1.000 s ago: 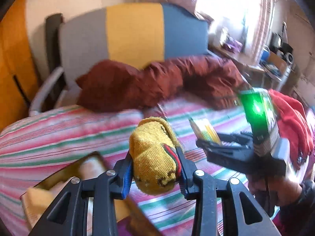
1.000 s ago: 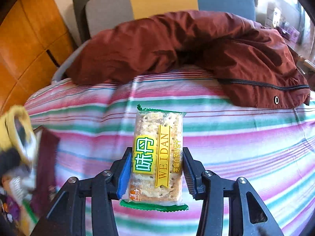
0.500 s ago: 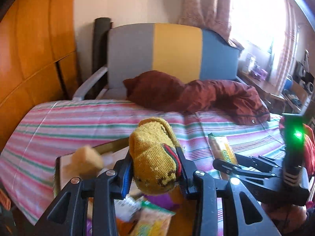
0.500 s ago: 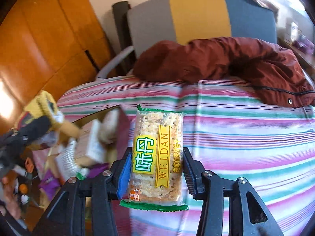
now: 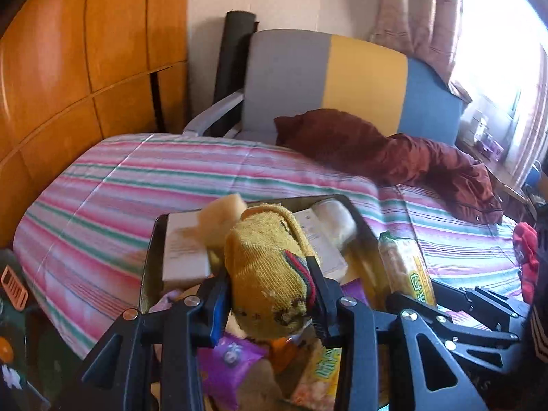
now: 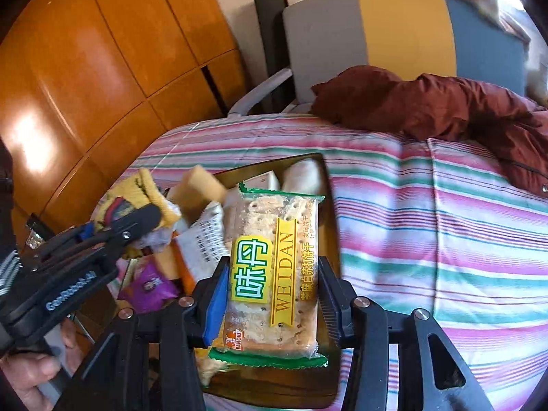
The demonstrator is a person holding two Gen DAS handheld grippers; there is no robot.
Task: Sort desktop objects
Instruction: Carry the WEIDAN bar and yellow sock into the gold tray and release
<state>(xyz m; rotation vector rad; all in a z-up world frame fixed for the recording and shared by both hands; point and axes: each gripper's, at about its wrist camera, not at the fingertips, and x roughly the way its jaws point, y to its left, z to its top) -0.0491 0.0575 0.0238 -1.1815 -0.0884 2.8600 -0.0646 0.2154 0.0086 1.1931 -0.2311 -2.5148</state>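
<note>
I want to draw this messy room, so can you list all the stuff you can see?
sock: one, yellow, in left gripper
cracker pack: one, green-edged, in right gripper
tray: one, dark, on the bed, full of things
sponge: one, yellow, in tray
purple packet: one, in tray
bedspread: one, striped pink and green
jacket: one, dark red, far end of bed
chair: one, grey, yellow, blue, behind bed
wardrobe: orange wood, left
left gripper: black, shut on sock
right gripper: black, shut on pack

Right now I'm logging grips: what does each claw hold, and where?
Left claw clamps the yellow sock roll across its lower sides; right claw clamps the cracker packet by its long edges.
</note>
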